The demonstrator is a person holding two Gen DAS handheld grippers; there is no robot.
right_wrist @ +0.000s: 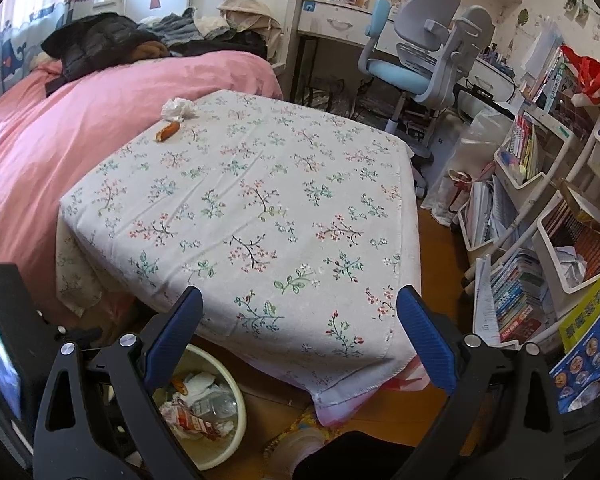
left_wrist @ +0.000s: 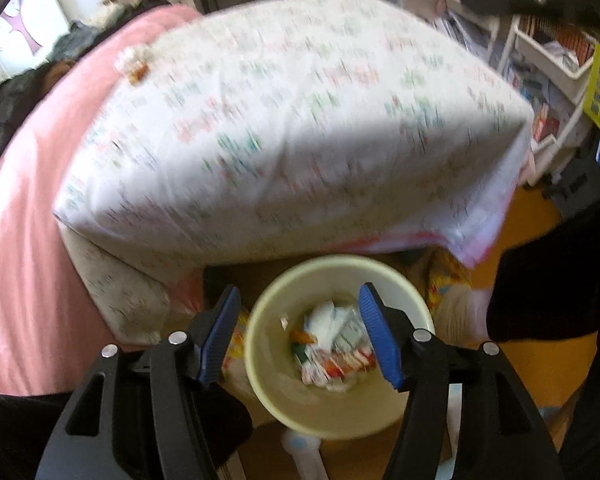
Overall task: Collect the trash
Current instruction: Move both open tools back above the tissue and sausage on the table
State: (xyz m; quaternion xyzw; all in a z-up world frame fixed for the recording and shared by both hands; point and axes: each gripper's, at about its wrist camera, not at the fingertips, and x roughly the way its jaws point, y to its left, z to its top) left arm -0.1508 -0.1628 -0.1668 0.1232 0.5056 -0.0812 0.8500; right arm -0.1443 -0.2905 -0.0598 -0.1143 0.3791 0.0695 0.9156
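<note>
A cream waste bin stands on the floor under the table's near edge, holding wrappers and crumpled paper. My left gripper is open and empty right above the bin. The bin also shows in the right wrist view. On the far left corner of the flowered tablecloth lie a crumpled white tissue and an orange wrapper; both also show, blurred, in the left wrist view. My right gripper is open and empty over the table's near edge.
A pink bed with piled clothes lies left of the table. A desk and blue-grey chair stand behind. White shelves full of books line the right side. The floor is orange wood.
</note>
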